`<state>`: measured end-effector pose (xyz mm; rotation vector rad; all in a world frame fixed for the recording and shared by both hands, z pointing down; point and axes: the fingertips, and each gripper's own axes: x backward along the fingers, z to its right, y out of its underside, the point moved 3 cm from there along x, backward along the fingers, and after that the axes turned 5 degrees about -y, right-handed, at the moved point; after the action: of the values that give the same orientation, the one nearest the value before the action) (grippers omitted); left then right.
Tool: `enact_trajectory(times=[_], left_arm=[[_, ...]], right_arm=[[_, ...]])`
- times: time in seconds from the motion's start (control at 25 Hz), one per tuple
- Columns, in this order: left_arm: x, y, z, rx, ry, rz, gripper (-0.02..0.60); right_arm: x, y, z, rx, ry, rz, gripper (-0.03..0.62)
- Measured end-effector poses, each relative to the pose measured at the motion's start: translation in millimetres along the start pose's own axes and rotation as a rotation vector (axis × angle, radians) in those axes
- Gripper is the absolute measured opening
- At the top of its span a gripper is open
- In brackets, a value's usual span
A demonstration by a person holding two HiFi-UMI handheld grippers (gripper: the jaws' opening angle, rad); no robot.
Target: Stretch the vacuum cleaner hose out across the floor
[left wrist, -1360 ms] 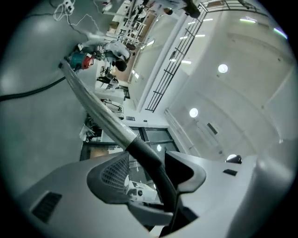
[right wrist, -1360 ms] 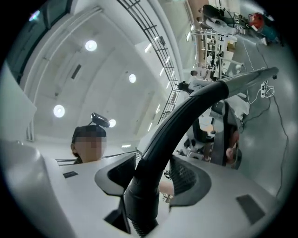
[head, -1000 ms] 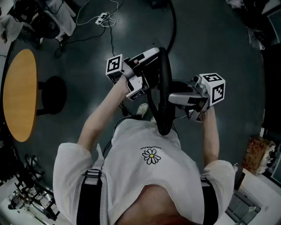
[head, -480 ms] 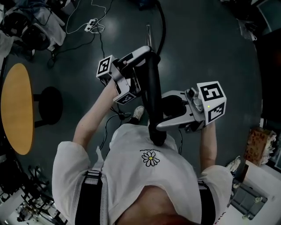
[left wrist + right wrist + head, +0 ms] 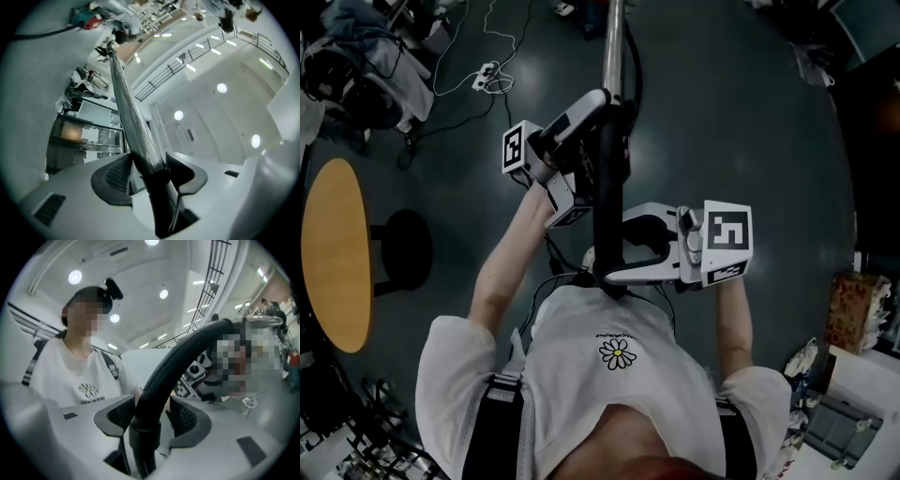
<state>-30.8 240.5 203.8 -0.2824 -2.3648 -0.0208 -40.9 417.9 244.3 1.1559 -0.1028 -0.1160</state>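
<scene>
Hose end of the vacuum cleaner, a black curved plastic tube joined to a shiny metal wand, is held above the dark grey floor. The left gripper is clamped at the far joint of tube and wand; the right gripper is clamped on the near end, by the ribbed collar.

1. No word, number or brand can be read anywhere.
2. The white cotton T-shirt carries tiny dark print above a daisy emblem; it is too small to read.
3. The two white marker cubes show only black square patterns.
</scene>
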Motion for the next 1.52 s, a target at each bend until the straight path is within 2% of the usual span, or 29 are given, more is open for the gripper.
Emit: enact_trajectory(times=[0.08,0.12,0.16,0.24,0.32,0.36,0.4,0.44,0.48,0.52,0.56,0.6,0.64,0.68,0.76,0.84,0.96,1.12,1.16,1.28,1.4,1.52], left_arm=[[-5.8,9.5,9.2,-0.156,-0.019,-0.119,0.222],[-3.2,19.6,11.0,-0.232,-0.034,-0.187,0.218],[3.9,32.0,9.6,-0.301,-0.054,-0.259,0.212],[20.6,65.9,2.5,-0.402,-0.122,-0.414,0.206],[32.8,103.6,-0.9,-0.407,-0.174,-0.509,0.202],[40.1,116.8,-1.4,-0.367,-0.168,-0.502,0.201],[47.2,123.9,-0.6,-0.308,-0.138,-0.453,0.200],[51.9,125.8,2.0,-0.250,-0.092,-0.382,0.192],[53.2,126.0,6.5,-0.215,-0.046,-0.325,0.187],[51.5,127.9,11.9,-0.216,-0.018,-0.303,0.186],[48.4,132.7,17.3,-0.247,-0.014,-0.315,0.186],[44.8,139.9,22.3,-0.286,-0.023,-0.344,0.186],[41.8,148.6,26.9,-0.318,-0.031,-0.374,0.186],[39.3,158.0,30.8,-0.340,-0.032,-0.398,0.186],[35.2,175.2,36.7,-0.368,-0.013,-0.427,0.186],[31.7,188.6,42.2,-0.385,0.009,-0.444,0.186],[28.2,200.8,47.1,-0.411,0.018,-0.474,0.186],[25.6,214.1,51.3,-0.456,0.017,-0.500,0.186],[24.7,216.4,52.4,-0.483,0.004,-0.512,0.186],[25.7,217.6,55.9,-0.648,-0.092,-0.593,0.187],[29.7,217.8,57.3,-0.815,-0.213,-0.712,0.199],[32.6,216.1,58.4,-0.894,-0.265,-0.800,0.206]], right_arm=[[-1.5,37.1,15.7,0.021,0.067,-0.103,0.241],[0.3,56.1,19.8,0.001,0.069,-0.131,0.241],[3.9,73.5,19.1,-0.028,0.038,-0.140,0.241],[12.6,103.8,2.6,-0.086,-0.099,-0.154,0.242],[21.3,124.9,-22.9,-0.157,-0.231,-0.176,0.243],[30.5,127.1,-31.9,-0.203,-0.259,-0.143,0.242],[47.2,121.4,-34.4,-0.254,-0.247,-0.050,0.242],[72.4,108.4,-29.6,-0.305,-0.198,0.105,0.242],[104.6,90.8,-19.7,-0.348,-0.125,0.304,0.242],[139.7,72.2,-7.9,-0.374,-0.049,0.513,0.242],[172.7,54.1,2.7,-0.379,0.012,0.701,0.242],[198.3,36.7,10.0,-0.367,0.040,0.846,0.242],[213.4,19.6,14.3,-0.353,0.031,0.936,0.242],[218.2,1.8,17.6,-0.349,-0.002,0.976,0.242],[202.4,-39.4,26.5,-0.370,-0.084,0.952,0.242],[160.5,-85.0,33.5,-0.381,-0.144,0.831,0.244],[89.6,-143.6,30.4,-0.315,-0.195,0.633,0.244],[52.6,-186.6,-1.1,-0.236,-0.352,0.620,0.248],[47.8,-189.9,-7.5,-0.195,-0.344,0.607,0.247],[34.5,-188.6,-12.7,-0.031,-0.190,0.508,0.247],[26.9,-186.2,-14.5,0.028,-0.127,0.422,0.247],[25.8,-186.3,-20.3,0.113,-0.057,0.358,0.249]])
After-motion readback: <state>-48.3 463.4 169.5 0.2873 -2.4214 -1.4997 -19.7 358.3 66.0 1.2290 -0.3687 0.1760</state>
